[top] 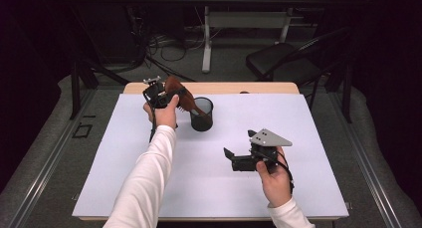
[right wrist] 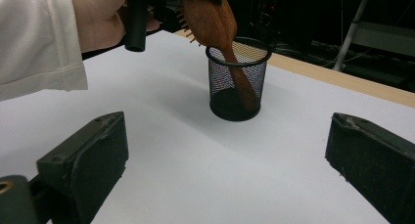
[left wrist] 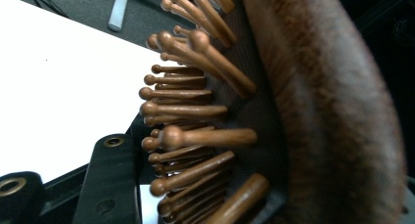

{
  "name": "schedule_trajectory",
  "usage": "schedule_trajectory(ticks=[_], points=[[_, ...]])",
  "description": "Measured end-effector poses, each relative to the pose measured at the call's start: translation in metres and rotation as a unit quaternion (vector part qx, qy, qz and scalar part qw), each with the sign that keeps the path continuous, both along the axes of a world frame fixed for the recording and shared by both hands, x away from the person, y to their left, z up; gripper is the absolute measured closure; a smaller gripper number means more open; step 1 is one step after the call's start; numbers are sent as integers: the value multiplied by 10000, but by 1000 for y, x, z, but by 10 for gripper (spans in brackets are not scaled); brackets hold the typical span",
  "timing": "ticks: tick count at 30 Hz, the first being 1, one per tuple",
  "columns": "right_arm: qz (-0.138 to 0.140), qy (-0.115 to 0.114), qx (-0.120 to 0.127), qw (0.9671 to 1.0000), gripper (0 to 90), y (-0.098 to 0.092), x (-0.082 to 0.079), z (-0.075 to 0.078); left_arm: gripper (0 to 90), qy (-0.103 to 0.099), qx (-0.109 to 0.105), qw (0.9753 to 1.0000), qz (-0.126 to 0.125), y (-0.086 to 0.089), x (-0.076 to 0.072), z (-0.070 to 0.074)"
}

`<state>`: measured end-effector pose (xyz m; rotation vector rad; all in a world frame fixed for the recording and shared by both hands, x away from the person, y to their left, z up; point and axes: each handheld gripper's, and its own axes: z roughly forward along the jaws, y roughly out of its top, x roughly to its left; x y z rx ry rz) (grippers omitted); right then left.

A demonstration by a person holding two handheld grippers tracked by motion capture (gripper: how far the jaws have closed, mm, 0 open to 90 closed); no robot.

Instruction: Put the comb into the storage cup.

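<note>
**Hairbrush going handle-first into the mesh cup**

While my left gripper [top: 160, 94] clamps the wooden hairbrush [top: 180, 96] by its bristled head, the handle slants down inside the black mesh cup [top: 202, 114] — gripped high so the handle can drop in. My right gripper [top: 240, 157] rests aside on the white table [top: 149, 188], jaws apart — empty.

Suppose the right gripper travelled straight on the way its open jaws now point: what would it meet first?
Most likely the black mesh cup, which stands ahead between the right gripper's jaws, with bare white table before it. The wooden hairbrush leans inside. Depth is uncertain.
</note>
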<state>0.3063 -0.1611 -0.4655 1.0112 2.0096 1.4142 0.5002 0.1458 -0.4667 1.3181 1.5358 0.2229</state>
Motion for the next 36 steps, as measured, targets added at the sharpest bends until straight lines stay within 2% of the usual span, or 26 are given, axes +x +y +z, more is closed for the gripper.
schedule_trajectory(ticks=[13,23,36], points=[[0,4,3,10000,18,0,0,0,443,3,10,10000,-48,0,0,0],[-6,7,-6,10000,18,0,0,0,400,-84,-57,9999,-23,1,-1,1],[5,17,-12,10000,18,1,0,-1,308,-181,110,9998,30,2,-1,2]])
